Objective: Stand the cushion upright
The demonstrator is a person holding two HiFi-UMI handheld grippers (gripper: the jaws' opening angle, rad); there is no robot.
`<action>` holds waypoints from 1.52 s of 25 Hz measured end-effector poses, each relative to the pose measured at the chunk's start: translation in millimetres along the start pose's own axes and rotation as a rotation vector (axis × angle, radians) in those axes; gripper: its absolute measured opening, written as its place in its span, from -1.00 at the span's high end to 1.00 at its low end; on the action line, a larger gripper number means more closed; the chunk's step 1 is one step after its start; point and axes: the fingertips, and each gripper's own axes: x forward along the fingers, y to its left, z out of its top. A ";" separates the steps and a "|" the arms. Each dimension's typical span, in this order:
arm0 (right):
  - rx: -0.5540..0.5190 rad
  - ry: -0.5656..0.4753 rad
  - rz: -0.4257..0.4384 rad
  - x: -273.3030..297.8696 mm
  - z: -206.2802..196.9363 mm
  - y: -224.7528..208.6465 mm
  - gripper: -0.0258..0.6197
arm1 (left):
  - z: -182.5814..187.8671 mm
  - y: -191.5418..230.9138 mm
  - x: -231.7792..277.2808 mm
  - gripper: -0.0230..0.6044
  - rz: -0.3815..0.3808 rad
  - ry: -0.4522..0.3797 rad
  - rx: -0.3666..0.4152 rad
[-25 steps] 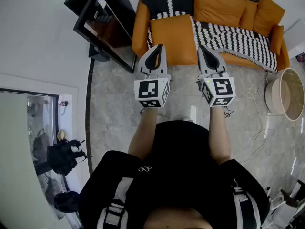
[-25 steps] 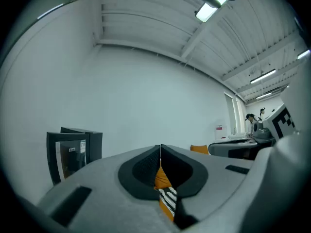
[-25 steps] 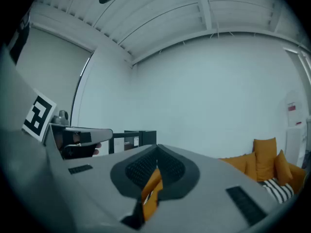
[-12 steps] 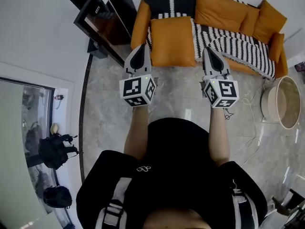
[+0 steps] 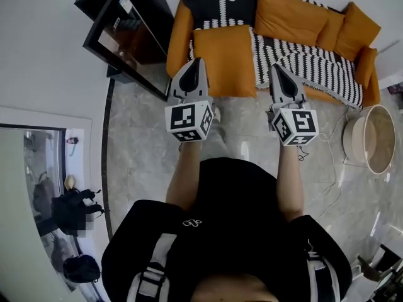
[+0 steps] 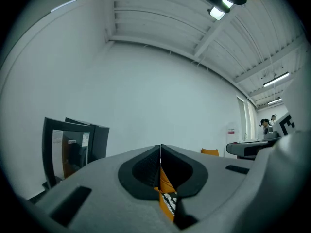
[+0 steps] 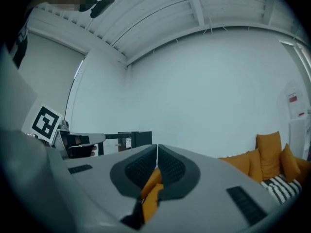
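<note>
A square orange cushion (image 5: 225, 58) lies flat on the left end of the orange sofa (image 5: 179, 36), beside a black-and-white striped throw (image 5: 308, 58). My left gripper (image 5: 197, 63) is shut and empty, with its tip over the sofa's front edge at the cushion's left side. My right gripper (image 5: 278, 68), also shut and empty, points at the throw to the right of the cushion. In the left gripper view the jaws (image 6: 160, 147) meet, and orange fabric (image 6: 166, 184) shows below them. The right gripper view shows its jaws (image 7: 157, 147) meeting too.
A black cabinet (image 5: 129, 27) stands left of the sofa. More orange cushions (image 5: 286, 11) lean on the backrest. A round wooden tub (image 5: 352, 137) and a cable (image 5: 334, 168) are on the marble floor to the right. A black bag (image 5: 72, 209) lies at the far left.
Both grippers have come closer to the sofa's front edge, staying shut. The left one swung out to the left and came back toward the cushion.
</note>
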 end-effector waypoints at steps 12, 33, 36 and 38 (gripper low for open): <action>0.049 0.067 -0.007 235.2 -16.4 -35.9 0.88 | -19.0 113.3 209.0 0.89 -0.079 0.103 -0.009; 0.132 0.383 -0.067 302.8 -160.6 -123.3 0.88 | -173.6 151.4 291.3 0.89 -0.108 0.378 -0.143; 0.162 0.437 -0.055 289.5 -196.3 -123.3 0.88 | -206.6 147.5 278.6 0.89 -0.114 0.442 -0.163; 0.182 0.474 -0.046 278.5 -219.5 -121.1 0.88 | -225.9 143.1 268.3 0.89 -0.127 0.477 -0.174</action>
